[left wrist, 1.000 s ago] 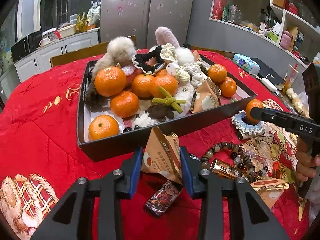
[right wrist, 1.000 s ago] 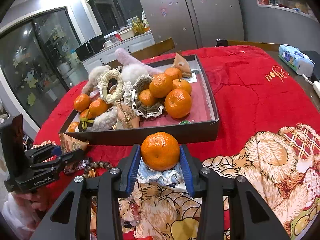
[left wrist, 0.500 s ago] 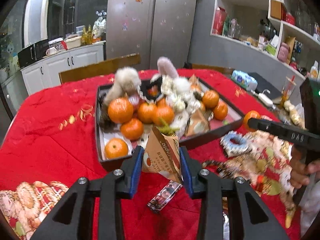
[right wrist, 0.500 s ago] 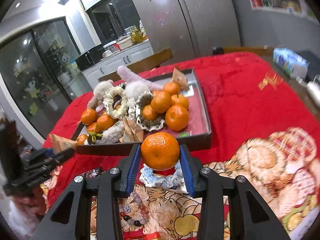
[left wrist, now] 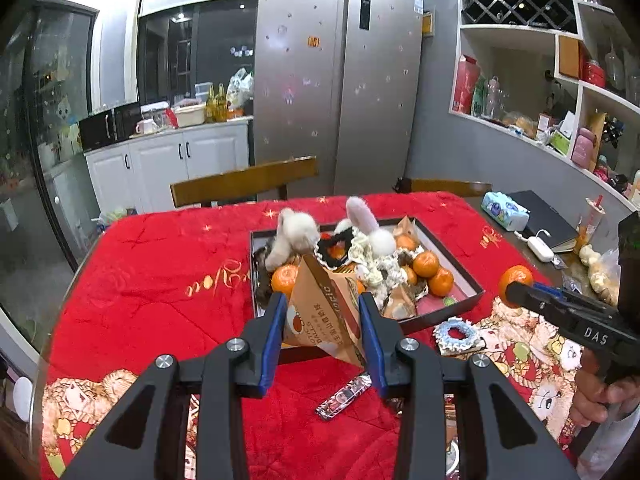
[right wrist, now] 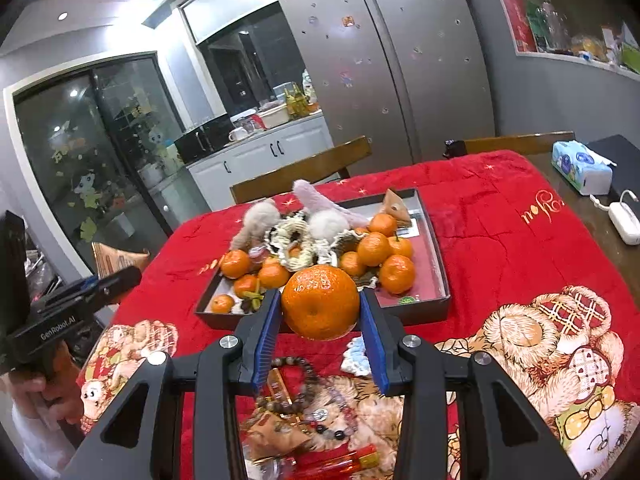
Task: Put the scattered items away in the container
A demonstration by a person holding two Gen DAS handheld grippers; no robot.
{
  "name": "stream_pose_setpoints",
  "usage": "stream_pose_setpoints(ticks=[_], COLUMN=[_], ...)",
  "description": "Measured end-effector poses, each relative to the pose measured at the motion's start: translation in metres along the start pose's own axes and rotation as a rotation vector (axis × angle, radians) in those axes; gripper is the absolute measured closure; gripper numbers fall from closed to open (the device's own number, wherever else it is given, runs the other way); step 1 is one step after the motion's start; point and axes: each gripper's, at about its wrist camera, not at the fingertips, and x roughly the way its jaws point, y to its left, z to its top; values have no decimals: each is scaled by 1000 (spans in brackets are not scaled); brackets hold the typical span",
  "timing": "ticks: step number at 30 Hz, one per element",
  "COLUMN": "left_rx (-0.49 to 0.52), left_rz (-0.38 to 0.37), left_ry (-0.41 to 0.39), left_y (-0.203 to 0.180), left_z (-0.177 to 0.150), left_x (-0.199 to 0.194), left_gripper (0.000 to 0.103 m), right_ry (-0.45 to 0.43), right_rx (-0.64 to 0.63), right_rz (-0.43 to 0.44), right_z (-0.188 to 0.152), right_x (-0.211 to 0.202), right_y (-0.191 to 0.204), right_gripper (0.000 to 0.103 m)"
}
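Holding two things up at once, I have my left hand-held gripper (left wrist: 323,316) squeezed on a brown snack packet (left wrist: 326,314) and my right hand-held gripper (right wrist: 320,312) squeezed on a big orange (right wrist: 320,302), both in the middle of their pictures. I think I hold them up high so they can go over the wall of the dark tray (right wrist: 434,306) and not bump it. The tray sits past them, in the middle of the red desk (left wrist: 160,280), and it is already piled with oranges and fluffy things, so I guess I need a free spot. More stuff waits low in the right picture: a string of beads (right wrist: 308,380), a blue scrunchie (left wrist: 456,334) and a small shiny wrapper (left wrist: 344,396). The packet hides the front of the tray in the left picture. The big orange hides part of it in the right one. The things at the bottom edge are blurry, so I cannot name them all.
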Motion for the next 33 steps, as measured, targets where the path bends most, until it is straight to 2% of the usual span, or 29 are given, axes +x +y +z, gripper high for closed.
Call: stream_pose_setpoints(ticks=[14, 33], left_rx=[18, 12], left_rz=[-55, -100], left_ry=[1, 47], left_y=[-2, 11], left_z=[-3, -1], left_x=[-28, -18], left_gripper=[65, 65], right_ry=[3, 17], right_rx=[-49, -57], right_rz=[42, 52], right_z=[-2, 5], right_x=[-8, -5], right_y=[35, 53], right_gripper=[65, 65])
